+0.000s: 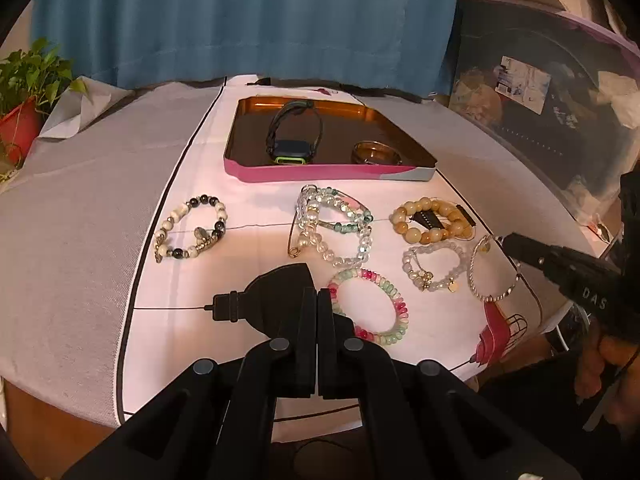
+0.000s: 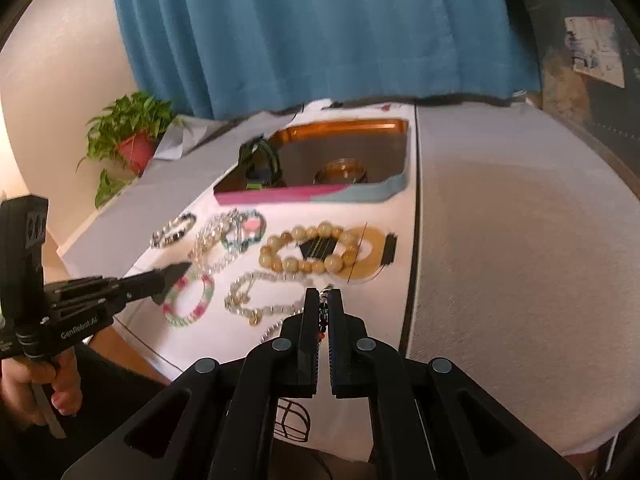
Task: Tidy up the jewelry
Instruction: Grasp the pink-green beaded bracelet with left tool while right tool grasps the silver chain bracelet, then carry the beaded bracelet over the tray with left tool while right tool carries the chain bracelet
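Several bead bracelets lie on the white cloth: a black-and-white one, a clear and green pile, a pink-green one, a yellow one, a clear charm one and a thin silver one. A pink-sided tray holds a watch and a gold bangle. My left gripper is shut and empty beside the pink-green bracelet. My right gripper is shut on the thin silver bracelet at the cloth's near right.
A potted plant stands at the far left edge of the table. A blue curtain hangs behind. A clear storage bin stands on the right. The grey tablecloth spreads to the right of the white cloth.
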The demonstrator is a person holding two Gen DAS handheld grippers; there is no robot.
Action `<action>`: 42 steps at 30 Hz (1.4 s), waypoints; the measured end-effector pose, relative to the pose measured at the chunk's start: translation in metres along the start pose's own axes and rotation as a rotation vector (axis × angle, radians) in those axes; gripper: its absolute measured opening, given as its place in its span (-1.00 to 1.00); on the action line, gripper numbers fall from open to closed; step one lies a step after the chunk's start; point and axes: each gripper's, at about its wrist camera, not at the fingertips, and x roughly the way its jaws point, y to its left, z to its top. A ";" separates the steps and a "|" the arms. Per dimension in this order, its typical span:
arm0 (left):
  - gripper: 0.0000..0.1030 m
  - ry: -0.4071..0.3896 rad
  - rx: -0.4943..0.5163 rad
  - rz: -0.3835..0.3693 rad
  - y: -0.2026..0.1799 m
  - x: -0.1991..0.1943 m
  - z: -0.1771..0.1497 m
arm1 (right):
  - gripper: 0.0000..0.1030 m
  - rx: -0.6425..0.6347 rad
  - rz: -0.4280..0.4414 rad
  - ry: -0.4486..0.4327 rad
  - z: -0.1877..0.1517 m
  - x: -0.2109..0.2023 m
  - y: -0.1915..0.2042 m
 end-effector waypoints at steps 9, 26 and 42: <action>-0.11 0.038 -0.037 -0.097 -0.002 0.003 0.000 | -0.92 0.045 -0.014 0.027 -0.001 0.009 -0.008; -0.92 0.076 0.037 0.109 -0.016 0.008 0.014 | -0.92 -0.011 -0.028 -0.004 0.003 -0.003 0.005; -0.92 -0.045 0.045 0.100 -0.025 -0.050 0.052 | -0.92 -0.014 0.083 -0.094 0.053 -0.060 0.028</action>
